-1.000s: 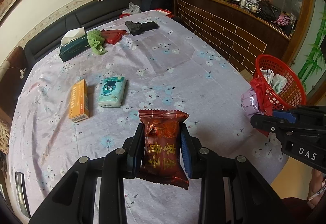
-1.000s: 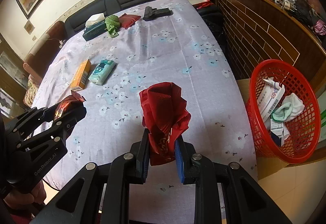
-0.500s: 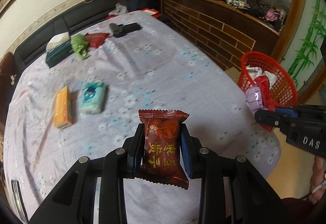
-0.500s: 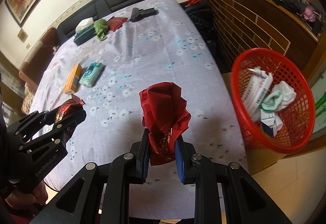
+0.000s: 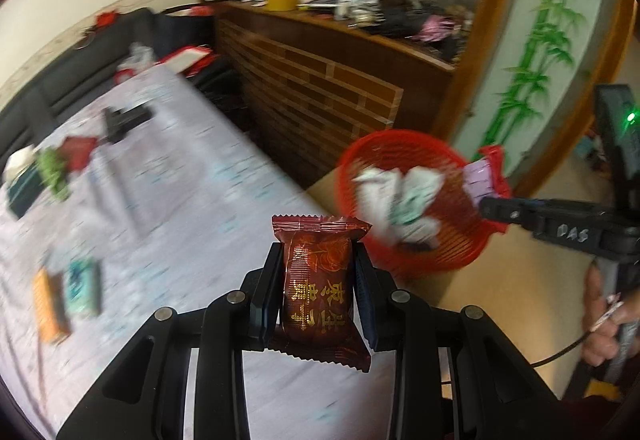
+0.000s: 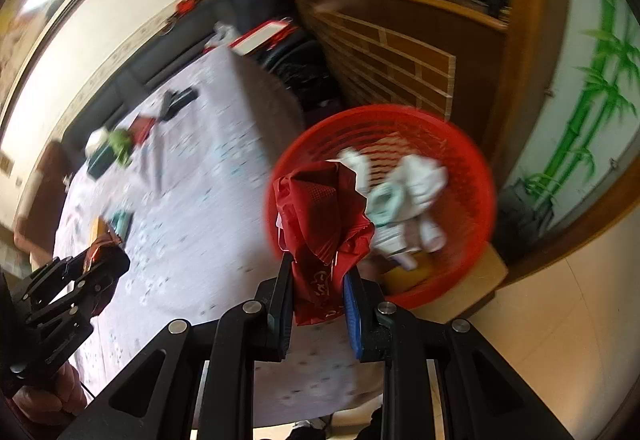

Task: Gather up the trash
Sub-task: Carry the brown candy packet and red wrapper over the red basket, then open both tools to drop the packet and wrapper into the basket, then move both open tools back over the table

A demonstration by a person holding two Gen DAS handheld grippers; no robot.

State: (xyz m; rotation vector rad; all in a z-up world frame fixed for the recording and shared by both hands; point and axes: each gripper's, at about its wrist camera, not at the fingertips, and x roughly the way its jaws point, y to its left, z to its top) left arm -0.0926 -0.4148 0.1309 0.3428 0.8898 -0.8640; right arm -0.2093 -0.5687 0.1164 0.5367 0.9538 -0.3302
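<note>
Between our left gripper [image 5: 316, 280] pads sits a dark red snack packet [image 5: 318, 280], pinched upright at its middle, sealed ends free above and below; pads closed to the packet's width. Our right gripper [image 6: 318, 296] is likewise clamped on a crumpled red bag [image 6: 324, 220], folds bunched above the pads. We judge both pieces are held high and forward so they can drop straight into the red basket [image 6: 472, 168]. From the right view the bag overlaps the basket's near rim; from the left view the packet sits short of it, over the table [image 5: 180, 200] edge. Basket stands on the floor beside the table, white paper scraps [image 6: 416, 180] already inside. Boxes and cloths lie on the table, blurred.
</note>
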